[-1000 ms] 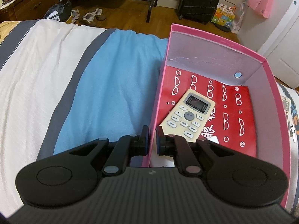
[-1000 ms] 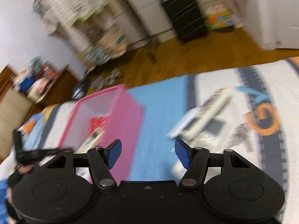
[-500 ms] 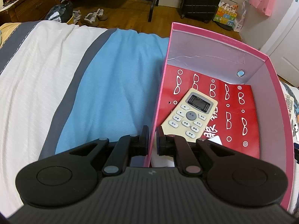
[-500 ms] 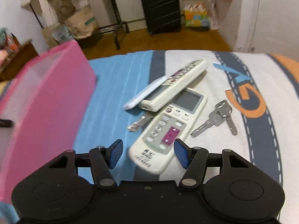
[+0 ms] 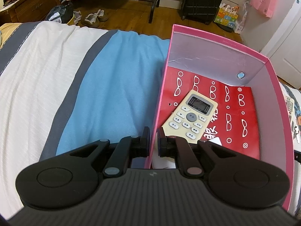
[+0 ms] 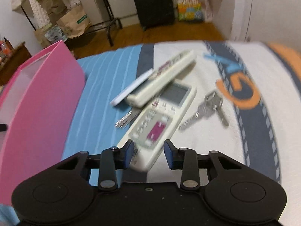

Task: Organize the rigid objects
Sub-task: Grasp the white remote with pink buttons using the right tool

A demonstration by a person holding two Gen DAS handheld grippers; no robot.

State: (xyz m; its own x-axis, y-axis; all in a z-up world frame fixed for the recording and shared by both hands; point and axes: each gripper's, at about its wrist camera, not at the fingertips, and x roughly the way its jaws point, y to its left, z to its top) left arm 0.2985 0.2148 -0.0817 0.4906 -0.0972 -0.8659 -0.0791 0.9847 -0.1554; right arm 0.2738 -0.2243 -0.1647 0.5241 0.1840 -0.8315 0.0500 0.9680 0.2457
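The left gripper [image 5: 153, 138] pinched the pink box [image 5: 216, 43] wall. The right gripper [image 6: 148, 153], jaws just closing, straddled a white remote [image 6: 160, 120], pads seemingly apart from it; open bedsheet [image 6: 207, 141] lay right.

The left tool [image 5: 153, 139] is matte black, with a ribbed housing, two round discs, and black pads on linkage arms pinned by a bluish and a pinkish rivet. The right tool [image 6: 148, 153] has the same black body, silver rivets, a small central screw, and blue pads.

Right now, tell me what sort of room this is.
Most likely a bedroom: a striped bedspread fills the foreground, with a black suitcase and shoes on the wooden floor beyond.
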